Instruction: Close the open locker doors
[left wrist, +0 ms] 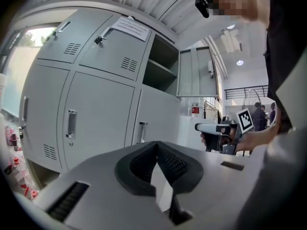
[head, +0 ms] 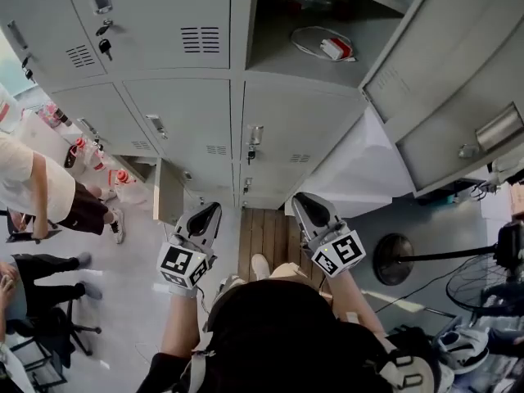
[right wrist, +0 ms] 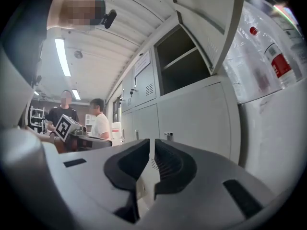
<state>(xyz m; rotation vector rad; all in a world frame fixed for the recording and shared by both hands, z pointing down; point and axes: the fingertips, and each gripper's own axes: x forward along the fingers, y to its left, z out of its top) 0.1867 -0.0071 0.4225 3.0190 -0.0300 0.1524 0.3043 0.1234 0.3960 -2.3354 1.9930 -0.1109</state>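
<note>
A bank of grey lockers stands before me. The upper right compartment is open, and its door is swung out to the right. A white cable and a red-and-white item lie on its shelf. Low on the left, a small door also stands ajar. My left gripper and right gripper hover side by side in front of the lower lockers, both shut and empty, touching nothing. The open compartment also shows in the left gripper view, and again, as the same compartment, in the right gripper view.
A plastic-wrapped pack of bottles sits right of the lockers. Wooden boards lie at my feet. A fan stands at the right. People and red-capped bottles are at the left.
</note>
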